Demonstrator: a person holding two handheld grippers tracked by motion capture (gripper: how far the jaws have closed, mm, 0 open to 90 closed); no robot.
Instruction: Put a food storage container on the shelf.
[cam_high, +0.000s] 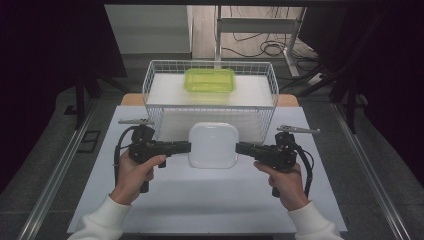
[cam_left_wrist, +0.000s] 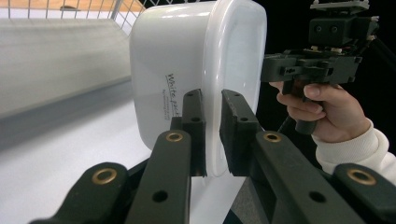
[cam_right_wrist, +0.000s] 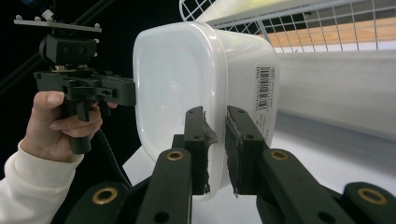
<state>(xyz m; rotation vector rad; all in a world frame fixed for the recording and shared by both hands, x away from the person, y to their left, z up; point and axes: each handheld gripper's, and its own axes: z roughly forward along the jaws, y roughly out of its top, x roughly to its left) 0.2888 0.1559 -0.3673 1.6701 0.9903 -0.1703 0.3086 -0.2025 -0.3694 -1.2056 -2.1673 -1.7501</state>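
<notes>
Evidently the lifting step is in hand: the left gripper (cam_high: 186, 146) and right gripper (cam_high: 240, 148) each pinch an opposite rim of the white container (cam_high: 213, 145), which hangs between them above the table (cam_high: 165, 210), just in front of the wire basket (cam_high: 150, 82). Next (my judgement) both hands must rise evenly to clear the basket wall beside the green container (cam_high: 210, 80).

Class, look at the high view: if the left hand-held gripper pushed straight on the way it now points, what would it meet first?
The left hand-held gripper points across the table and is already clamped on the rim of the white container. Beyond that, the right hand-held gripper faces it on the opposite rim, probably next in line.
</notes>
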